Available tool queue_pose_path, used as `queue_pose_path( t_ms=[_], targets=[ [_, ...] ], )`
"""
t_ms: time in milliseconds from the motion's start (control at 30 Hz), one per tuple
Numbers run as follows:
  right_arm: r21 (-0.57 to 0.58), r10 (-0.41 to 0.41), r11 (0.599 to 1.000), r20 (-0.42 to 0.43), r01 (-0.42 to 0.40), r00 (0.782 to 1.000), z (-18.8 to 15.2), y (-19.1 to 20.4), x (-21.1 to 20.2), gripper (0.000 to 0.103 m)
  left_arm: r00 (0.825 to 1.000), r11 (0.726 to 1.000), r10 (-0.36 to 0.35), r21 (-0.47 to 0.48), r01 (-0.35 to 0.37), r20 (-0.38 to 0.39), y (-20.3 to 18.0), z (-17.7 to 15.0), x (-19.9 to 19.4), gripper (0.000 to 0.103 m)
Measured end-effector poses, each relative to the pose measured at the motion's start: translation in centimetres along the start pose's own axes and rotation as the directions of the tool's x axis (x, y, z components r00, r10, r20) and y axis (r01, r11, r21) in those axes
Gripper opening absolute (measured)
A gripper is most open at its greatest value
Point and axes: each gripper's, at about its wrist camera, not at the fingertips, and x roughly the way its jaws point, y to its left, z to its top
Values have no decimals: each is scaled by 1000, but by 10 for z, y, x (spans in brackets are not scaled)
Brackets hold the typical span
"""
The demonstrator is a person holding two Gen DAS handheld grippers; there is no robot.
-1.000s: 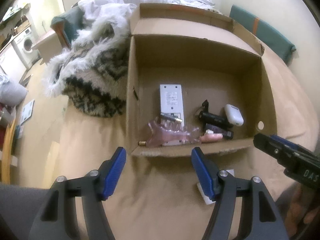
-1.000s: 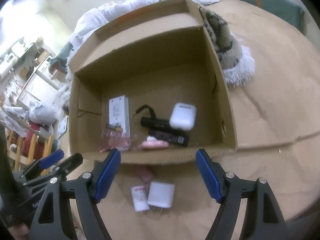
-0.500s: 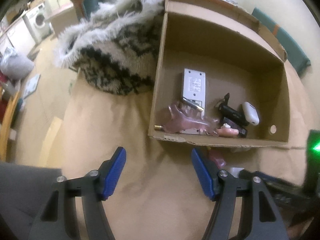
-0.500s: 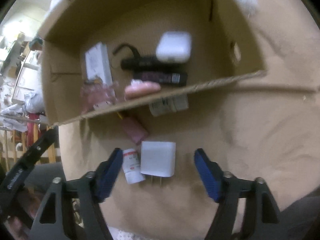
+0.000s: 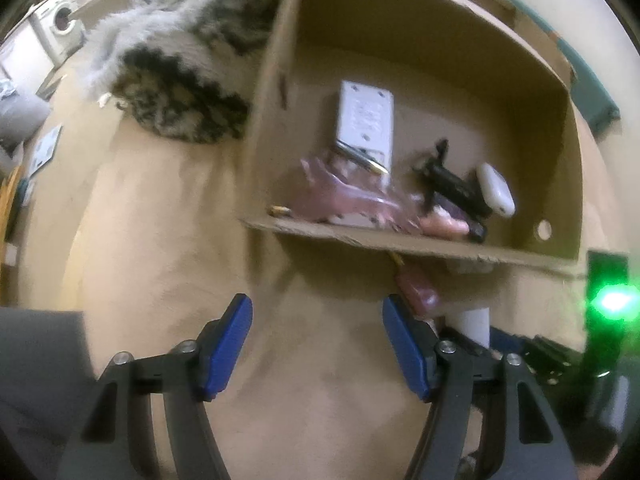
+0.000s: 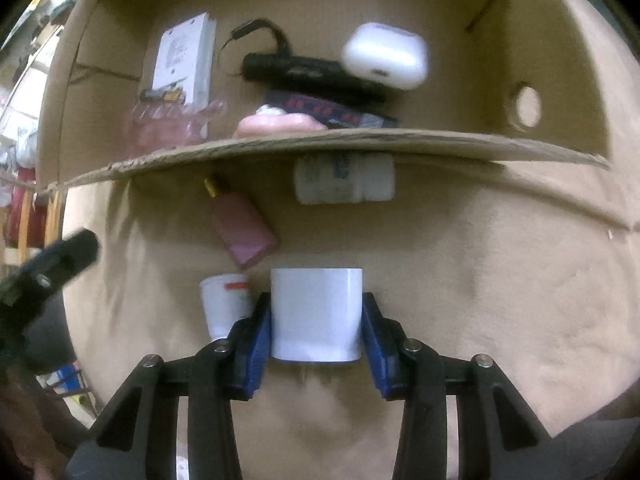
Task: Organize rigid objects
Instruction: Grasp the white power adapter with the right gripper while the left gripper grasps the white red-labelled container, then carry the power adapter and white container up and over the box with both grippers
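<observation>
On the tan cover in front of the cardboard box (image 6: 360, 144) lies a white charger (image 6: 316, 324). My right gripper (image 6: 315, 306) points down over it; its jaws are closing and the blue pads touch both of its sides. A small white bottle (image 6: 226, 304) stands just left of it, a pink bottle (image 6: 244, 232) lies beyond, and a white bottle (image 6: 344, 180) rests against the box wall. My left gripper (image 5: 316, 314) hangs open over bare cover, with the pink bottle (image 5: 416, 288) off its right finger. In the box lie a white earbud case (image 6: 384, 56), a black flashlight (image 6: 304, 74) and a white adapter (image 6: 184, 60).
A furry black-and-white blanket (image 5: 180, 80) is heaped left of the box (image 5: 400, 244). A teal cushion (image 5: 592, 92) lies at the far right, and a washing machine (image 5: 60, 20) stands at the far left. A green light (image 5: 612, 300) glows on the right tool.
Both grippers have sunk toward the cover and tipped further down. The right gripper's jaws have narrowed from wide open to touching the white charger. The left jaws kept their width.
</observation>
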Motion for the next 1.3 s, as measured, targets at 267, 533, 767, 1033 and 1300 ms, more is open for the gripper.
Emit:
queue_pose_path(
  t_ms=[267, 533, 767, 1033, 1300],
  targets=[
    [150, -6, 989, 77, -6, 997, -10, -43, -27, 44, 994, 991, -83, 99, 89, -68, -45, -22, 26, 65],
    [186, -29, 982, 94, 11, 995, -14, -50, -32, 44, 990, 985, -32, 162, 54, -135, -71, -23, 66, 42],
    [127, -42, 991, 84, 31, 996, -18, -28, -24, 44, 989, 986, -29, 158, 52, -143, -62, -21, 61, 29],
    [103, -45, 994, 98, 34, 994, -9, -31, -29, 44, 994, 992, 37, 124, -23, -107, -33, -16, 51, 24],
    [63, -27, 998, 135, 19, 991, -8, -24, -43, 44, 993, 986, 114, 123, -110, -22, -6, -11, 22, 24]
  ],
)
